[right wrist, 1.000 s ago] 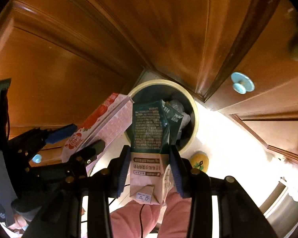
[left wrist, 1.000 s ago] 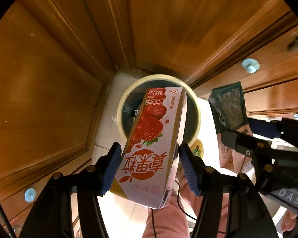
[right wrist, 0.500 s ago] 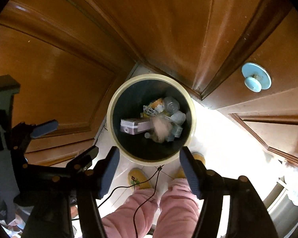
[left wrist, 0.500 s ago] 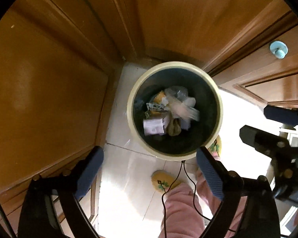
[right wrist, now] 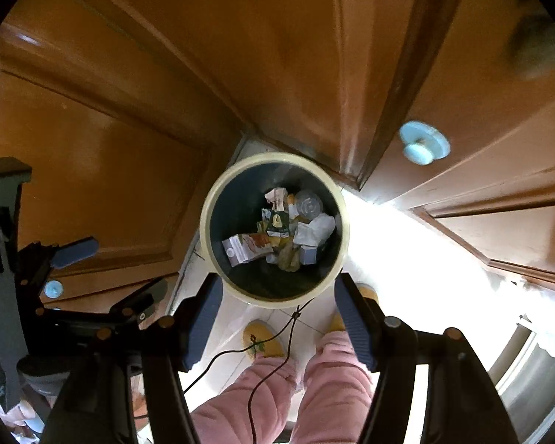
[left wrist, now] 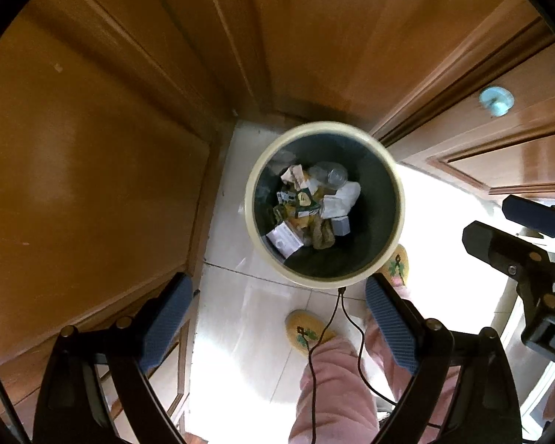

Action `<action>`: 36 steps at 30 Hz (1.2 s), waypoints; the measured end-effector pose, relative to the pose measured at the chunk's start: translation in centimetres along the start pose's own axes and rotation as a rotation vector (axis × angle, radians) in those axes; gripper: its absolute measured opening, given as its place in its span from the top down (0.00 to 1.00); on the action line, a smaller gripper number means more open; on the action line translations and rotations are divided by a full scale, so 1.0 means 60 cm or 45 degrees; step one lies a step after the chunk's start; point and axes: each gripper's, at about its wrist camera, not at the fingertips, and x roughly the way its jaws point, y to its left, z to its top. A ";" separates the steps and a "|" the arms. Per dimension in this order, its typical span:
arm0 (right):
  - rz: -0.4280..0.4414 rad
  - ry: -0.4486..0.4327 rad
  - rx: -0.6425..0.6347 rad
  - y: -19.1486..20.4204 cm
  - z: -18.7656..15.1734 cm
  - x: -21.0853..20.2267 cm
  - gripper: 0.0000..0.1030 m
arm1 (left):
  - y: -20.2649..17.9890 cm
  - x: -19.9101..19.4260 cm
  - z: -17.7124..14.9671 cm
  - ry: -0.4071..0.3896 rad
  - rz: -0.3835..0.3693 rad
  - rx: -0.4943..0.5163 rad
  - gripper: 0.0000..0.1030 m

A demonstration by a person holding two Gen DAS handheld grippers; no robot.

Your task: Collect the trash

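Bin (left wrist: 396, 185) directly below both grippers, cartons lying flat inside; left gripper (left wrist: 277, 318) and right gripper (right wrist: 273, 318) gape empty above its near rim.

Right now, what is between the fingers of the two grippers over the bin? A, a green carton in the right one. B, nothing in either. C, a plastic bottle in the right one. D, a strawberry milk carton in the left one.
B: the left gripper and the right gripper both stand open and empty above the trash bin, with the cartons lying inside it.
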 end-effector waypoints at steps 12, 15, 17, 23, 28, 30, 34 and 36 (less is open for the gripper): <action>-0.033 -0.167 0.003 0.047 -0.021 -0.267 0.39 | 0.001 -0.316 -0.003 -0.242 -0.008 0.005 0.09; -0.033 -0.224 0.023 0.062 -0.027 -0.350 0.39 | -0.002 -0.400 -0.008 -0.320 0.008 0.030 0.09; -0.028 -0.275 0.035 0.072 -0.029 -0.406 0.39 | -0.002 -0.456 -0.012 -0.373 0.009 0.043 0.09; -0.035 -0.459 0.049 0.099 -0.038 -0.561 0.39 | 0.008 -0.612 -0.021 -0.558 -0.020 0.039 0.09; -0.043 -0.594 0.045 0.118 -0.047 -0.656 0.38 | 0.015 -0.726 -0.028 -0.694 -0.047 0.042 0.09; -0.042 -0.635 0.045 0.122 -0.047 -0.691 0.38 | 0.015 -0.759 -0.032 -0.747 -0.040 0.043 0.09; -0.056 -0.707 0.028 0.136 -0.050 -0.741 0.38 | 0.015 -0.809 -0.037 -0.812 -0.010 0.036 0.07; -0.057 -0.742 0.029 0.141 -0.052 -0.762 0.38 | 0.017 -0.832 -0.040 -0.840 -0.005 0.025 0.07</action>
